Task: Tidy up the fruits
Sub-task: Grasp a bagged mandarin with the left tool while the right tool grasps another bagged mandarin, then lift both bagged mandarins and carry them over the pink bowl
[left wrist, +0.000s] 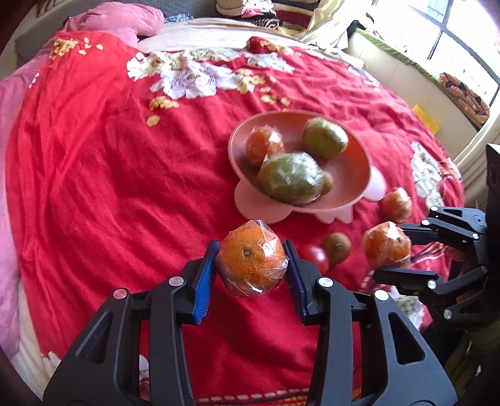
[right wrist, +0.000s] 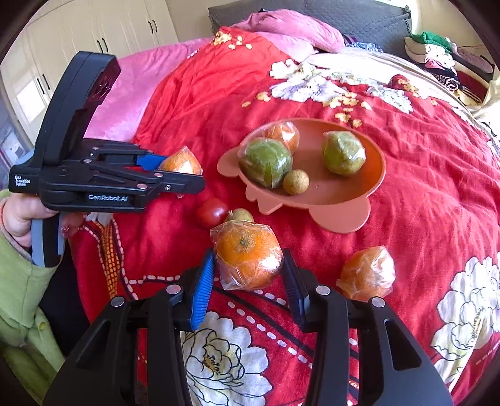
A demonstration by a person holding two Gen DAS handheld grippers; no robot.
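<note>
My left gripper is shut on a plastic-wrapped orange held just above the red bedcover. My right gripper is shut on a second wrapped orange. Each gripper also shows in the other's view: the right gripper at the far right and the left gripper at the left, a hand on its grip. A pink flower-shaped plate beyond them holds two green wrapped fruits, a wrapped orange and a small brown fruit. A third wrapped orange, a tomato and a kiwi lie loose.
Everything rests on a bed under a red flowered cover. Pink pillows lie at the head. White cupboards stand beyond the bed's left side, and a window is at the far right.
</note>
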